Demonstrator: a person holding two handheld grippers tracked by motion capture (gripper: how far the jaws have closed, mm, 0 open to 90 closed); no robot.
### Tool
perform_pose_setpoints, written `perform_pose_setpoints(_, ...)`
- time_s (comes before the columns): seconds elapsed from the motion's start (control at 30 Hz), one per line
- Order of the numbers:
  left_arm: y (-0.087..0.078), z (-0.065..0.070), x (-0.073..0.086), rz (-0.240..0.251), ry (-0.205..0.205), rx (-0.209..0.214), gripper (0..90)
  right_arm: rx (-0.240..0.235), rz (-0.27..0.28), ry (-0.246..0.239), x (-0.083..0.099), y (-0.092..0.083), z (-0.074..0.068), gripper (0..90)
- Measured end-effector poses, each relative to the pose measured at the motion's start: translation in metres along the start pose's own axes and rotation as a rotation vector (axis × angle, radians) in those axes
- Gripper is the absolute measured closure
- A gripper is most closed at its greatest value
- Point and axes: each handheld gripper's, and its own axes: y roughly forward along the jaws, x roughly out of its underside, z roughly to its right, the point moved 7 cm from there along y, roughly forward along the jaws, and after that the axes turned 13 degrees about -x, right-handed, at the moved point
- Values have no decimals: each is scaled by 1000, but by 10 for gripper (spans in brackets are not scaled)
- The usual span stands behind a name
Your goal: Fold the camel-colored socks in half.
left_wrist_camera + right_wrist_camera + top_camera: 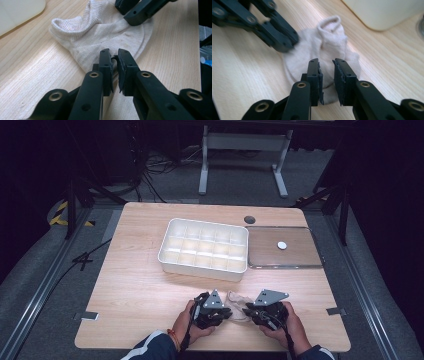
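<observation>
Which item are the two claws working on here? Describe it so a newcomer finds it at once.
Start at the white divided tray mid-table and come toward the person. Between the left claw and right claw lies a cream ankle sock, the table's one soft, crumpled thing.

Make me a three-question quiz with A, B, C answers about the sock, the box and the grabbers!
1. Where is the sock?
A. inside the white box
B. on the table between the two grippers
C. on the floor

2. What colour is the divided box?
A. white
B. red
C. green

3. How do the left gripper's jaws stand?
A. wide apart in the air
B. nearly together at the sock's edge
C. around the box's wall

Answers:
1 B, the sock lies on the wood with the left gripper and the right gripper at its two sides.
2 A, its walls and cells are white.
3 B, the left gripper view shows a slim gap at the fabric.
</observation>
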Motion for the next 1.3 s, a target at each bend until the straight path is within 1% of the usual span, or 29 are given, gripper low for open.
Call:
perform_pose_setpoints(0.03, 0, 0, 0, -2, -1, 3, 834, 0, -6, 14, 2, 1, 2, 754)
perform_pose_setpoints(0.07, 0, -1, 0, -3, 0, 5, 840, -12, -6, 34, 4, 3, 4, 755)
perform_pose_setpoints(0.1, -1, -1, 0, -1, 1, 9, 845, -19, -4, 45, 5, 4, 6, 757)
perform_pose_setpoints(0.17, -2, -2, 1, -9, 11, 4, 854, -30, 1, 67, 6, 5, 7, 763)
perform_pose_setpoints(0.23, -2, -2, 2, -10, 6, 5, 860, -36, 1, 76, 6, 5, 8, 765)
perform_pose_setpoints(0.27, -2, -2, 2, -7, 14, 5, 861, -45, 5, 92, 7, 5, 8, 765)
perform_pose_setpoints(0.33, -2, -2, 2, -6, 18, 4, 861, -47, 8, 97, 7, 5, 8, 754)
perform_pose_setpoints(0.4, -1, -2, 1, -2, 6, 7, 862, -40, 8, 77, 6, 5, 6, 690)
perform_pose_setpoints(0.43, -1, -2, 1, -3, 11, 5, 863, -13, 15, 55, 2, 2, 6, 650)
perform_pose_setpoints(0.47, -1, -2, 1, -4, 15, 6, 863, -2, 43, 35, -4, -2, 4, 642)
perform_pose_setpoints(0.53, -1, -2, 2, -9, 13, 8, 863, 0, 101, 9, -17, -9, 2, 640)
perform_pose_setpoints(0.57, -1, -3, 2, -11, 19, 7, 863, 5, 114, -4, -22, -9, 2, 640)
perform_pose_setpoints(0.6, -1, -2, 2, -13, 15, 9, 863, 8, 116, -22, -26, -9, 2, 630)
perform_pose_setpoints(0.63, -1, -2, 2, -9, 19, 8, 863, 4, 99, -19, -29, -5, 4, 619)
perform_pose_setpoints(0.67, -1, -2, 1, -7, 23, 5, 862, 6, 95, -22, -31, -1, 6, 610)
perform_pose_setpoints(0.73, -1, -1, 1, -8, 29, -1, 862, -2, 76, -16, -31, 6, 12, 608)
perform_pose_setpoints(0.8, -1, -1, 1, -11, 33, -1, 861, -12, 74, 0, -31, 12, 16, 612)
perform_pose_setpoints(0.83, -1, -1, 1, -13, 35, -1, 862, -12, 67, -2, -31, 15, 17, 632)
perform_pose_setpoints(0.9, -1, -1, 1, -11, 42, -5, 863, 35, 33, -7, -28, 21, 22, 712)
perform_pose_setpoints(0.93, -1, -1, 1, -8, 44, -8, 863, 49, 26, 9, -25, 23, 26, 734)
perform_pose_setpoints(1.0, -1, 0, 1, -4, 57, -16, 863, 50, 26, 43, -20, 26, 31, 768)
perform_pose_setpoints(1.03, -1, 0, 2, -13, 60, -22, 864, 52, 32, 50, -19, 27, 32, 776)
perform_pose_setpoints(1.07, -1, 0, 2, -10, 59, -23, 863, 51, 38, 56, -18, 27, 33, 778)
perform_pose_setpoints(1.13, -2, 0, 2, -11, 56, -22, 863, 72, 37, 43, -18, 27, 32, 772)
perform_pose_setpoints(1.17, -1, 0, 2, -6, 53, -18, 863, 85, 40, 41, -18, 27, 30, 742)
perform_pose_setpoints(1.2, -2, 0, 2, -4, 46, -19, 862, 101, 43, 20, -19, 26, 29, 728)
perform_pose_setpoints(1.23, -2, 0, 3, -7, 54, -19, 861, 104, 55, -13, -22, 22, 25, 722)
perform_pose_setpoints(1.27, -1, 0, 2, -3, 45, -19, 861, 98, 70, -35, -24, 18, 21, 711)
perform_pose_setpoints(1.3, -1, 0, 2, -4, 45, -19, 860, 94, 84, -53, -27, 14, 17, 708)
